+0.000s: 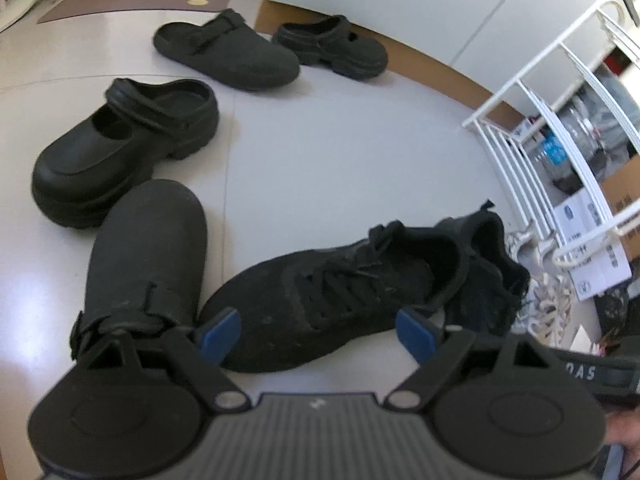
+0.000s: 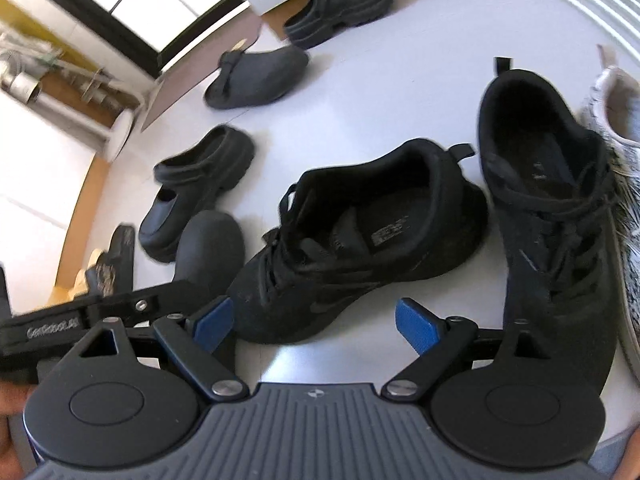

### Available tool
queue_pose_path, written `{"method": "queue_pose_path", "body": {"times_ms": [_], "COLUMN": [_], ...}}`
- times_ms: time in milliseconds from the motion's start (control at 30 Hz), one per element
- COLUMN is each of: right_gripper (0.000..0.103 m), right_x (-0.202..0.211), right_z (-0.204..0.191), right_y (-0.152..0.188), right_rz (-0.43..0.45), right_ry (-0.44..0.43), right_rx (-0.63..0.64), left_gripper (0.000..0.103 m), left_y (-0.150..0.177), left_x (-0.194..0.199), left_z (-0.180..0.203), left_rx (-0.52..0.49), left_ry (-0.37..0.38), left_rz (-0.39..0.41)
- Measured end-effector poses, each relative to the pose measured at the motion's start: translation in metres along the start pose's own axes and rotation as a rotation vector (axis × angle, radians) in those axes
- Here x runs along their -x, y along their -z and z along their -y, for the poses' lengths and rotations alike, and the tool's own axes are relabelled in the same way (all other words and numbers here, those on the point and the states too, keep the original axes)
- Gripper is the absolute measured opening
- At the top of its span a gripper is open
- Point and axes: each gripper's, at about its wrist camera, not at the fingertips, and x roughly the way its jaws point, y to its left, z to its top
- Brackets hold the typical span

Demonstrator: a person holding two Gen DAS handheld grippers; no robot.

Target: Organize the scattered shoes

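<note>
My left gripper has its blue-tipped fingers spread wide, nothing between them. It hovers over the toe of a black sneaker that lies on the pale floor, laces up, heel pointing twd the white rack. My right gripper is likewise spread wide and empty, just above the floor by the toe of the same sneaker.

Second black sneaker stands right beside the first, on its right in the right wrist view, touching a grey-and-white knit shoe at the frame edge.

Left of the first sneaker: a black slip-on, toe near a chunky black strap clog. Further back, approx by the wood-trimmed wall base: another slip-on and second strap clog, close together. All six dark shoes on the floor, none on the rack. Rack contents blurred; can't tell.
</note>
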Motion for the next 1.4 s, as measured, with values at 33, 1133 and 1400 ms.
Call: {"method": "queue_pose_path", "body": {"times_ms": [33,1133,1400], "right_gripper": [0.092,0.039,0.033], "right_x": [-0.001,-0.041,-0.035], "right_z": [0.001,0.011,0.016], "right_y": [-0.001,-0.017,-0.027], "right_rz": [0.008,0.046,0.078], "right_ry": [0.009,0.042,0.074], "right_rx": [-0.005,-0.08,0.017], "left_gripper": [0.088,0.073,0.073], "left_y": [0.0,0.002,0.001], "left_x": [-0.001,-0.008,-0.006], "left_z": [-0.001,-0.008,-0.008], "left_rx": [-0.003,-0.002,-0.003], "left_ry": [-0.005,0.065,0.079], "left_rz": [-0.003,-0.038,-0.025]}}
